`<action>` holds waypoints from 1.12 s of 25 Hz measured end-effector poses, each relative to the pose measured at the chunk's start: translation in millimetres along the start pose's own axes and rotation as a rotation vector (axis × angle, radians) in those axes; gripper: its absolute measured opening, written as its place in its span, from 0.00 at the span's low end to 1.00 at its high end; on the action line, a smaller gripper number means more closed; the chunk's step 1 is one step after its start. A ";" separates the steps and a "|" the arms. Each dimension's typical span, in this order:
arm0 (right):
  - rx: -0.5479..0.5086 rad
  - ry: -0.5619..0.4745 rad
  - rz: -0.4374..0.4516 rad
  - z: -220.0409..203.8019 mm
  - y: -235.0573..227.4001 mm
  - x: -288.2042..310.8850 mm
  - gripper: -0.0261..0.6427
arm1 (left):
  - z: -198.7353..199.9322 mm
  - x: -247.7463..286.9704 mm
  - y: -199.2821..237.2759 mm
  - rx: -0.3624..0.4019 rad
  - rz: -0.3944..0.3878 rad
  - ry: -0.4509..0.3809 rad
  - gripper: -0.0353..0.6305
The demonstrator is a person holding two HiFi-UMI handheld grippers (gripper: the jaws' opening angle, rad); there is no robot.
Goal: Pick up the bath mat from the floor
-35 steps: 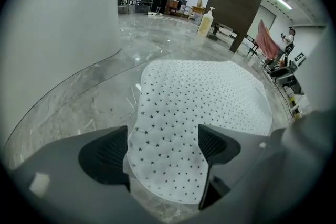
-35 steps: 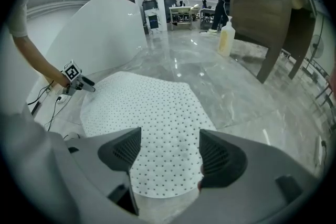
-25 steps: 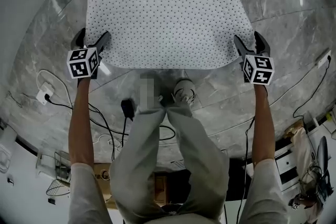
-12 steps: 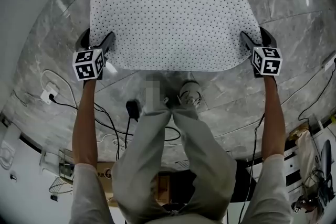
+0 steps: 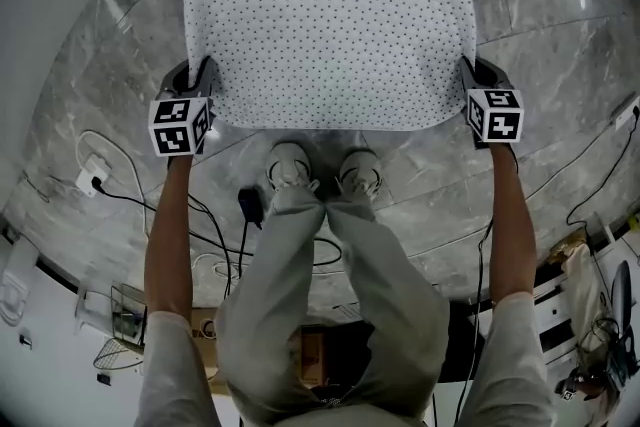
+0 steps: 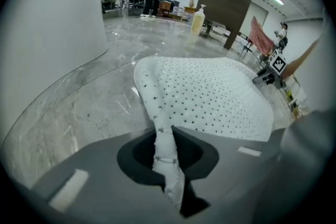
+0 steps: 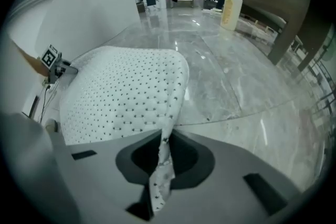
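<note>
A white bath mat dotted with small holes lies on the grey marble floor in front of the person's feet. My left gripper sits at the mat's near left corner and has just been closing; in the left gripper view the mat has its edge pinched as a fold between the jaws of the left gripper. My right gripper holds the near right corner the same way, its jaws having just closed. In the right gripper view a strip of the mat runs through the right gripper.
The person's two shoes stand just behind the mat's near edge. Cables and a white plug lie on the floor at the left. A large white curved body rises left of the mat. A soap bottle stands further off.
Both grippers have come inward onto the mat's near corners and their jaws have shut on its edges. The mat's sides have drawn in and lifted a little.
</note>
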State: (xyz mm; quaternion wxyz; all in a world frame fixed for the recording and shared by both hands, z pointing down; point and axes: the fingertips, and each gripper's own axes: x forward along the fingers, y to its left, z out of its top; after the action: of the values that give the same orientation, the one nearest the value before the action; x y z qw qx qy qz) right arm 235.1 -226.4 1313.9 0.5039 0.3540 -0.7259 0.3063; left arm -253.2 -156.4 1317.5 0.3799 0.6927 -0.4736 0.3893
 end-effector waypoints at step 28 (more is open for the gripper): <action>0.097 -0.081 0.144 64.1 98.8 -147.9 0.08 | 87.1 -127.0 -92.5 -0.077 -0.203 -0.059 0.10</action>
State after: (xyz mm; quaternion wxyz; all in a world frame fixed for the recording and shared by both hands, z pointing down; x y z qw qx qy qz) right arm 156.6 -191.9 1145.4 0.4331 0.3371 -0.7535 0.3619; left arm -181.1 -164.3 1153.1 0.4294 0.7333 -0.4266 0.3098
